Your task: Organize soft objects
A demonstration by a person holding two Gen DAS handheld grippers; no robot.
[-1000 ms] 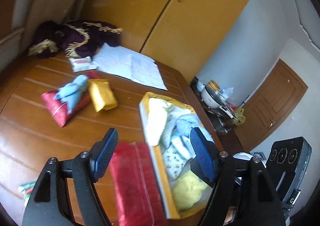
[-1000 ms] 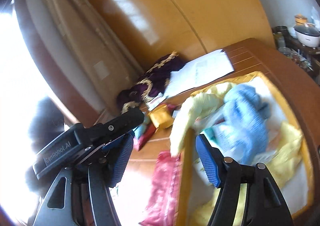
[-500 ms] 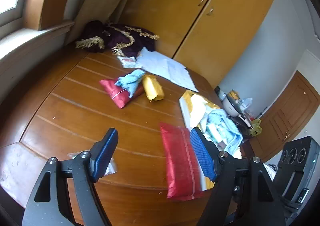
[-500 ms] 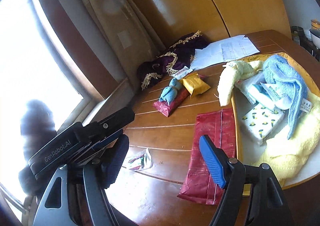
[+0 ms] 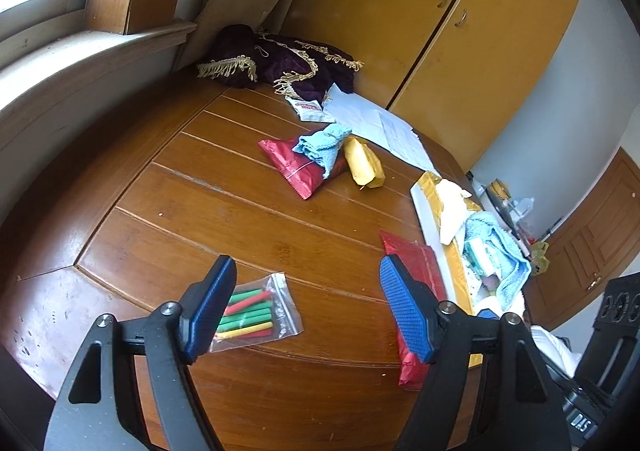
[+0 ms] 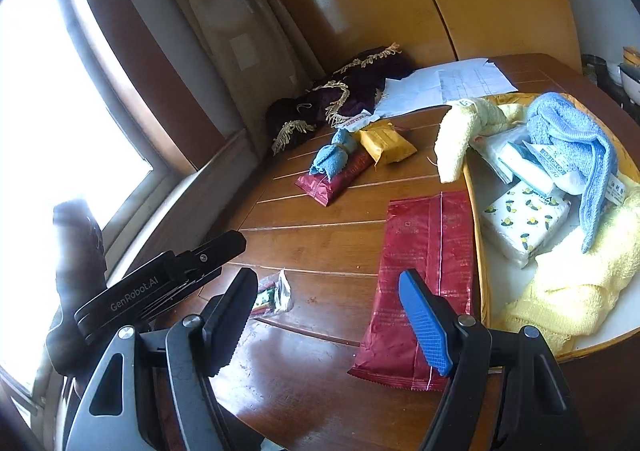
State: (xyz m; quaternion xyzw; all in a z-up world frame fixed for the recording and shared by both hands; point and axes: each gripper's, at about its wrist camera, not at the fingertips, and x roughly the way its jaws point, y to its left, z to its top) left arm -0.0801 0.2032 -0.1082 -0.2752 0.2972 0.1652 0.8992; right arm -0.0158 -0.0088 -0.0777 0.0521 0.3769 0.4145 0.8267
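Observation:
A gold-rimmed tray (image 6: 478, 251) at the table's right holds yellow towels (image 6: 576, 283), a blue towel (image 6: 580, 139) and tissue packs (image 6: 524, 219); the left wrist view shows it too (image 5: 426, 207). A small blue cloth (image 5: 320, 143) lies on a red packet (image 5: 296, 167) mid-table, also in the right wrist view (image 6: 334, 155). A flat red packet (image 6: 424, 279) lies beside the tray. My left gripper (image 5: 308, 307) is open and empty above the table's near edge. My right gripper (image 6: 326, 325) is open and empty above the flat red packet's near end.
A yellow packet (image 5: 364, 163), white papers (image 5: 376, 123) and a purple fringed cloth (image 5: 280, 63) lie toward the back. A clear bag of coloured sticks (image 5: 256, 315) lies near the front edge. Wooden wardrobe behind, window sill at left.
Both grippers have pulled back and up from the tray, so more of the table shows. The flat red packet now lies on the table beside the tray.

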